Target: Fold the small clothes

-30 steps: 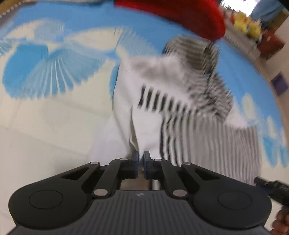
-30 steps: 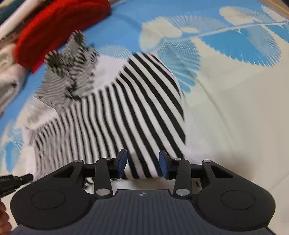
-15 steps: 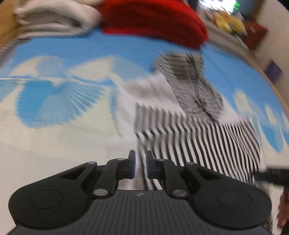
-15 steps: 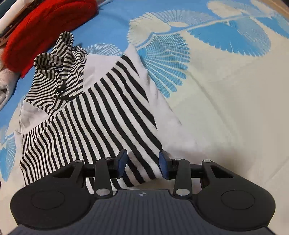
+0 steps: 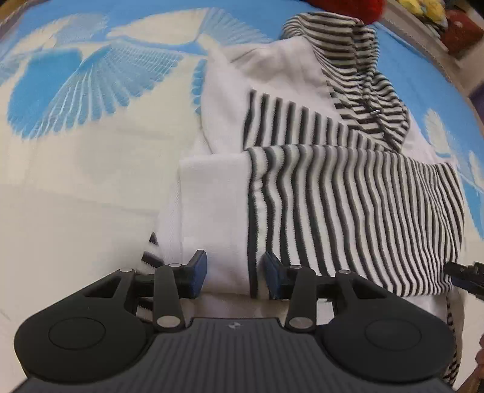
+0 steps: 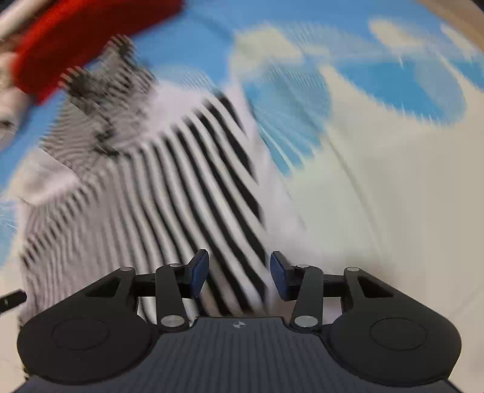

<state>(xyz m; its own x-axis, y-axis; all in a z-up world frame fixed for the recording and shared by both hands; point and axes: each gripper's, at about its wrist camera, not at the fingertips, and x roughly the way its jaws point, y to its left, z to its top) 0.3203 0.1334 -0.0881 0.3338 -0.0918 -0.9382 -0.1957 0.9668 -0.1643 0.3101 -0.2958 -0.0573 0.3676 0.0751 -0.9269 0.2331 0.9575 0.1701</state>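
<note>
A small black-and-white striped hooded top [image 5: 348,193] lies on the blue and cream patterned bedspread [image 5: 75,169], its striped lower half folded up over the white body, the hood [image 5: 360,81] at the far end. My left gripper [image 5: 234,276] is open, its fingers either side of the folded near edge. In the blurred right wrist view the same top [image 6: 169,193] lies ahead and to the left. My right gripper [image 6: 239,276] is open over its near right corner and holds nothing. The right gripper's tip [image 5: 466,276] shows at the left view's right edge.
A red folded garment [image 6: 78,45] lies beyond the hood, with pale folded cloth [image 6: 6,102] to its left. Yellow and red items [image 5: 435,15] sit off the far right of the bed. Bedspread stretches to the left [image 5: 60,211] and right [image 6: 393,196] of the top.
My left gripper was shut on the top's white edge, then opened and let it go, leaving the striped half folded over. My right gripper stayed open and is moving, with blur.
</note>
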